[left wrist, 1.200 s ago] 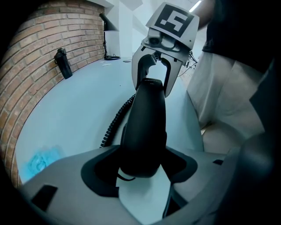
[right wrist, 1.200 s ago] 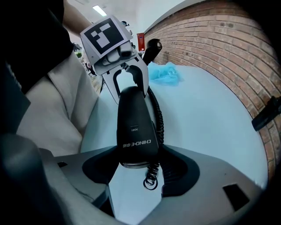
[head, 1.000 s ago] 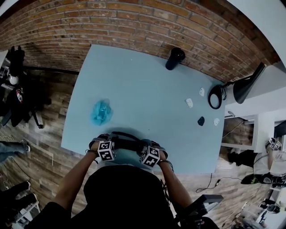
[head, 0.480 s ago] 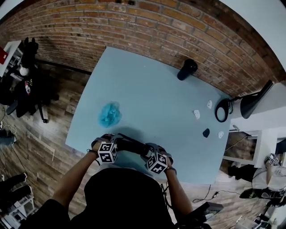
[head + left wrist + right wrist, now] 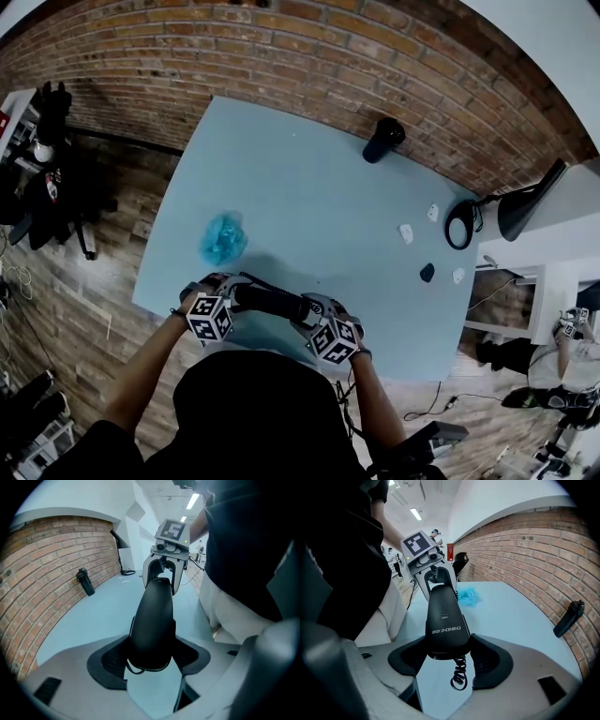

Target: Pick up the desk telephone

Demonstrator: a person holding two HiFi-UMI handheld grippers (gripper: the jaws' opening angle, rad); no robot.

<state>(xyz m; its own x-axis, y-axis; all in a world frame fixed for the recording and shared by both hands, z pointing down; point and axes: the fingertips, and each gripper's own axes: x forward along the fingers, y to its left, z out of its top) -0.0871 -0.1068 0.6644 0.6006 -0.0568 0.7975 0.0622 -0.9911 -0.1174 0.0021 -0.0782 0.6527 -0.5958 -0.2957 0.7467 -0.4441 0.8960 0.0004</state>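
Item: brick wall (image 5: 281,56) at back; pale blue worktop (image 5: 309,187) in front of it, mostly bare, w/ a black flask (image 5: 380,141) near the far edge and a crumpled blue wad (image 5: 222,238) near the left. Task item: desk telephone (image 5: 270,301), at the worktop's near edge just in front of the person, spanning between both grippers. Status: pick-up looks largely done. Both gripper views show bare worktop under the body w/ a gap, so it seems clear of the surface and carried roughly level. Left to do, by judgement: only keep it steady and maybe lift further. No separate base can be made out; what shows is one long slim body. Appearance: black, smooth, slightly glossy plastic, rounded and narrowing toward the middle, broader at the ends. Left gripper (image 5: 150,660): jaws wide apart, dark pads closed on one end of the telephone. Right gripper (image 5: 449,663): same, jaws wide, pads on the opposite end. Coiled cord (image 5: 459,672): black, hangs loose below the right-gripper end, a short curl in view, far end not seen. Label (image 5: 445,630): small white print on the end face, reads approx. CHINO-E.
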